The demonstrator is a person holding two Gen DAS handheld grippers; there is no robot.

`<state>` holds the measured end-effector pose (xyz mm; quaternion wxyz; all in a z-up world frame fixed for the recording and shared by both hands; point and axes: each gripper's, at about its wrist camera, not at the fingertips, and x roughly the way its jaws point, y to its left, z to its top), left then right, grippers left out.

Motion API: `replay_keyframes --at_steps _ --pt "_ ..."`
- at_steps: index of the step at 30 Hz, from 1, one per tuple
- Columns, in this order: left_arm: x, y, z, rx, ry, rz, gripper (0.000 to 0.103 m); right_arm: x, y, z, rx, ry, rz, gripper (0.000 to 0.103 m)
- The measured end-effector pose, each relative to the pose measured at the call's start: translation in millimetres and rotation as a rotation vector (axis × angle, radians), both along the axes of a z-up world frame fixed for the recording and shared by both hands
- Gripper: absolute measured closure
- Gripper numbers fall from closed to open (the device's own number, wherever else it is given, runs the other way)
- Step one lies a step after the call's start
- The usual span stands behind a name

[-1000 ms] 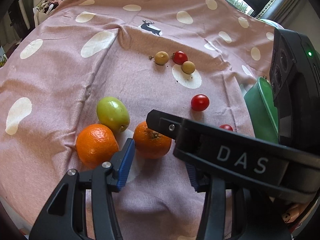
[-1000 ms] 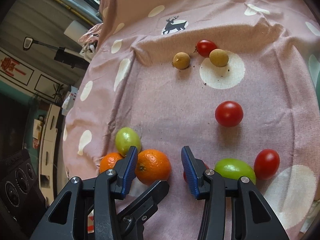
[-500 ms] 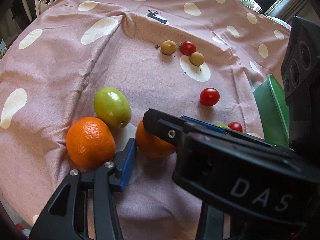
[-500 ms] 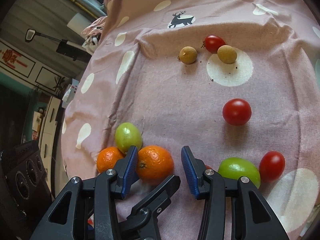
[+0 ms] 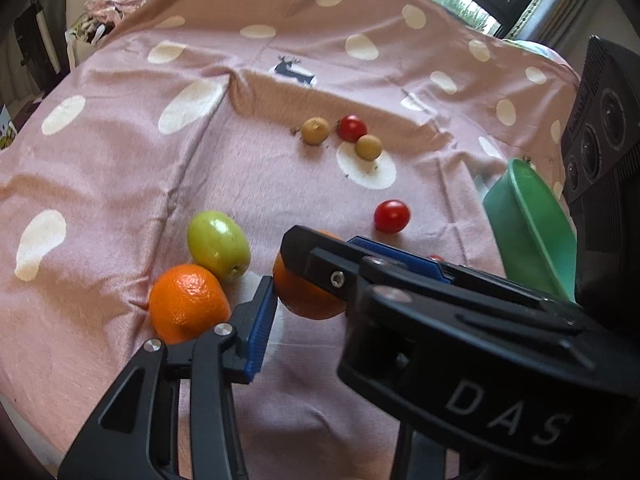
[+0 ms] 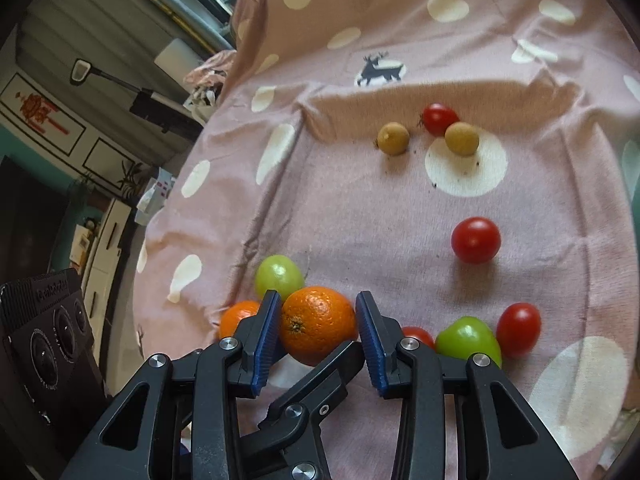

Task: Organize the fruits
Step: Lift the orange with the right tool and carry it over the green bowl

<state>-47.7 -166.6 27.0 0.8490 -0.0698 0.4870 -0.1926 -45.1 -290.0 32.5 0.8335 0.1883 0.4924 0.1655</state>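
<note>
An orange [image 6: 318, 322] sits between the blue pads of my right gripper [image 6: 318, 308], whose jaws are closing, and both pads touch its sides. In the left wrist view that right gripper [image 5: 332, 256] reaches in from the right over the same orange [image 5: 304, 300]. My left gripper [image 5: 308, 320] stands just short of the orange. Its left pad's tip is at the fruit's edge, bare cloth shows beside the pad, and its other finger is hidden. A second orange [image 5: 188, 302] and a green fruit [image 5: 218, 246] lie close on the left.
On the pink dotted tablecloth [image 6: 360, 208] lie another green fruit [image 6: 468, 338], several cherry tomatoes such as one in mid-cloth [image 6: 476, 240], and two tan round fruits [image 6: 394, 138] further back. A green bowl [image 5: 532, 232] stands at the right edge. Furniture lies beyond the left table edge.
The right gripper's pads have drawn together from standing apart around the orange to touching both its sides. The left gripper has narrowed slightly. The other fruits have not moved.
</note>
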Motion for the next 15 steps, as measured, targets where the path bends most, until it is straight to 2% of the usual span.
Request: replay_keyframes --at_steps 8,15 --pt "-16.9 -11.5 32.1 -0.022 -0.126 -0.032 0.061 -20.3 -9.9 34.3 -0.015 -0.124 -0.041 0.062" --pt "-27.2 -29.1 54.9 -0.028 -0.202 -0.079 0.061 -35.1 -23.9 58.5 -0.019 -0.211 -0.088 0.062"
